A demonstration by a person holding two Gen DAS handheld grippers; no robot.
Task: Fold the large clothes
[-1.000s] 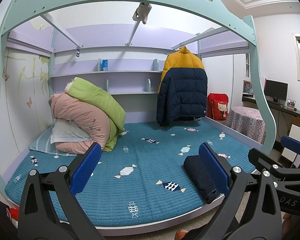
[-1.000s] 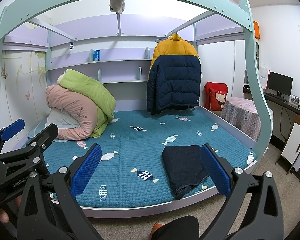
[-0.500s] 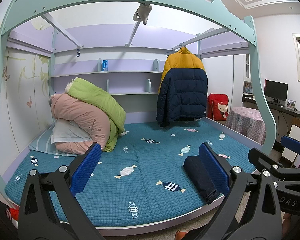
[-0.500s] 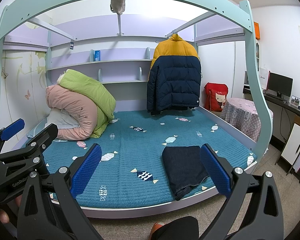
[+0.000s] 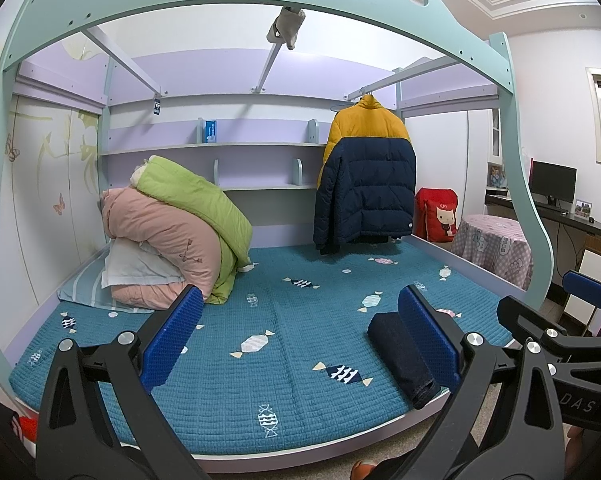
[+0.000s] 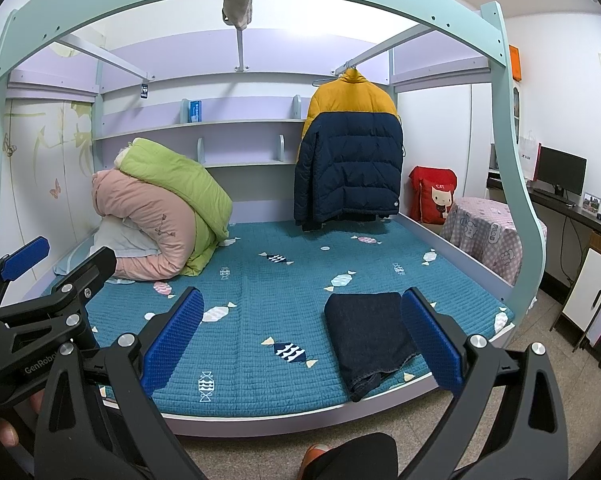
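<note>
Two grippers held wide apart and empty, left gripper (image 5: 300,334), right gripper (image 6: 302,334), folded jeans (image 6: 366,334) laid near the bed (image 6: 260,304) front edge.

Bare mattress (image 6: 260,312) centre – quilts (image 6: 160,216) left, jacket (image 6: 348,160) behind

White letters "DAS" stand on the black body of the right gripper (image 5: 576,404), right of the left fingers. "GenRobo" stands on the left gripper (image 6: 40,364), left of the right fingers. The red cushion (image 6: 434,196) reads "CAT".
</note>
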